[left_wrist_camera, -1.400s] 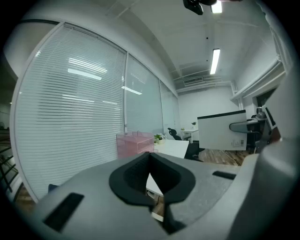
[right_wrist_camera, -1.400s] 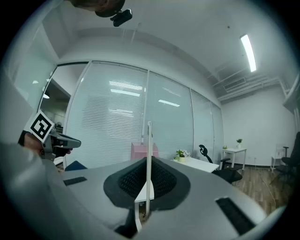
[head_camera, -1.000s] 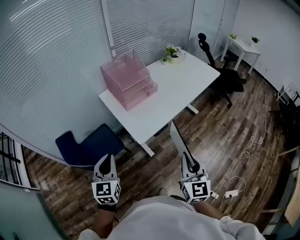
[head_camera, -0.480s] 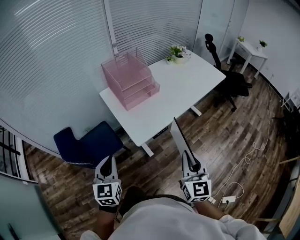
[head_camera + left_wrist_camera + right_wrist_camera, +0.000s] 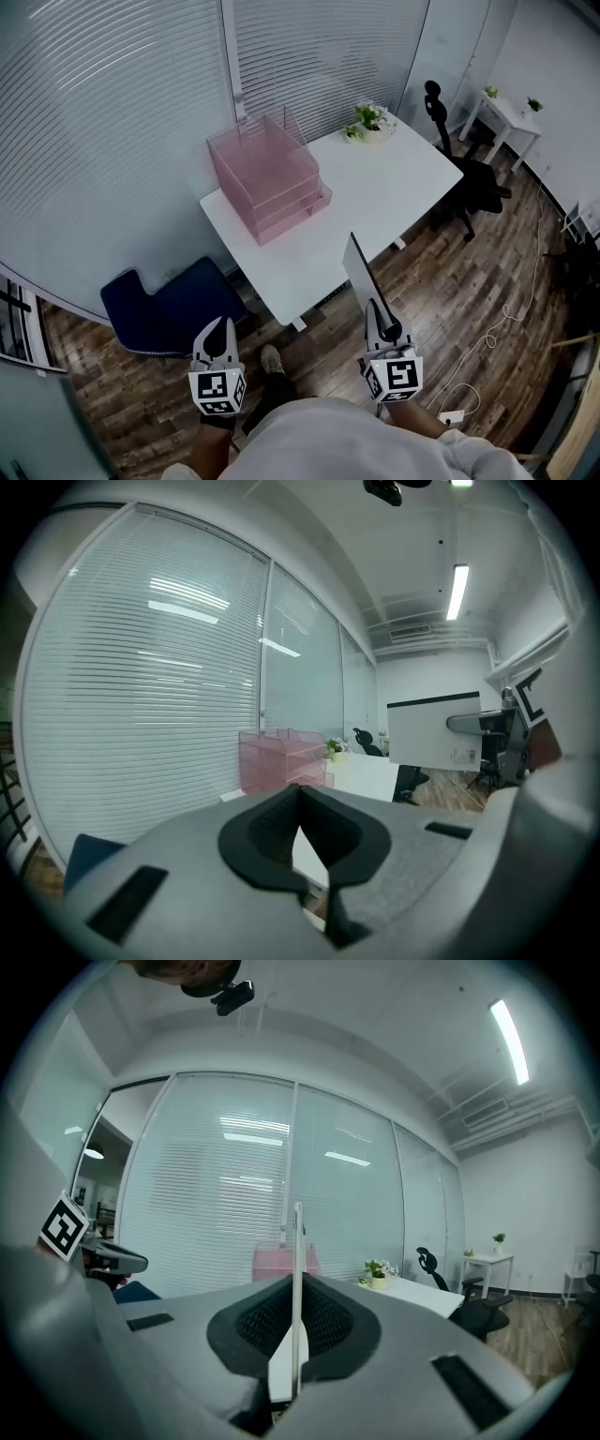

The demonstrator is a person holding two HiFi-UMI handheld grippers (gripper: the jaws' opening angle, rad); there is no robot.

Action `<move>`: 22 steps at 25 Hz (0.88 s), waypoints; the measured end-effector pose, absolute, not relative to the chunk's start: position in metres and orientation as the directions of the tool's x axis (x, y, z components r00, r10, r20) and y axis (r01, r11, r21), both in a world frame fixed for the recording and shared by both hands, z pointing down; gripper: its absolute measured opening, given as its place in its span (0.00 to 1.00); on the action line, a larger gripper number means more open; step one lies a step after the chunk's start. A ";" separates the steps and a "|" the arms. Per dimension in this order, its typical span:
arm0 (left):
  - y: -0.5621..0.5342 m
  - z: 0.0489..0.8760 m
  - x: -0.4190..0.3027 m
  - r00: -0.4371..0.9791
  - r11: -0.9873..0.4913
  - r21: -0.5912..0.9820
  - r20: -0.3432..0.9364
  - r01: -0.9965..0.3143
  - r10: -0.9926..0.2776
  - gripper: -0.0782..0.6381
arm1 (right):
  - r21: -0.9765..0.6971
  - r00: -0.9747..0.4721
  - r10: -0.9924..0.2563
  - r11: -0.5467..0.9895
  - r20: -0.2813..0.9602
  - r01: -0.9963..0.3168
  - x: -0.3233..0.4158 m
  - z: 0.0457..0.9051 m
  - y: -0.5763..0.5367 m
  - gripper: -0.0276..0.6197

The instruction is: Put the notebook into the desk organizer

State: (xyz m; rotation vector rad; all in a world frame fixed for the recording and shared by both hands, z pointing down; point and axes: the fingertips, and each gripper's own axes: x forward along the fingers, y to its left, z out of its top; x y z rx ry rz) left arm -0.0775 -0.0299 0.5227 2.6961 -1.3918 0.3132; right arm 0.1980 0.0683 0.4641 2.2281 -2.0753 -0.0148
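Two tongs are hanging low before the person, above the wooden floor (image 5: 469, 300). The left tongs (image 5: 215, 330) are resting with jaws together, nothing between them. The right tongs (image 5: 382, 328) are clamping the notebook (image 5: 359, 272) by its near end. The notebook is standing on edge, its long axis running forward and slightly left toward the white bench (image 5: 375, 197). The pink desk organizer (image 5: 267, 173) is sitting ahead and to the left, on the bench's left end and well apart from the notebook. It seems to be lying more in line with the empty left tongs. Beyond, a potted plant (image 5: 368, 119) is standing at the bench's far end, with blinds covering the glass wall behind.
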 end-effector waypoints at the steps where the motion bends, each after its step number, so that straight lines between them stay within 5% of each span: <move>1: -0.045 0.521 -0.076 0.568 -0.583 -0.008 0.217 -0.812 -0.794 0.12 | 0.084 0.076 -0.995 -0.071 0.058 -0.994 0.199 0.461 0.054 0.08; 14: -0.203 0.503 -0.081 0.621 -0.637 -0.011 0.210 -0.771 -0.755 0.12 | 0.258 0.133 -0.989 -0.147 -0.071 -0.955 0.222 0.376 -0.154 0.08; 22: -0.238 0.504 -0.089 0.567 -0.583 -0.012 0.215 -0.812 -0.795 0.12 | 0.465 0.018 -0.998 -0.046 -0.065 -0.884 0.218 0.353 -0.280 0.08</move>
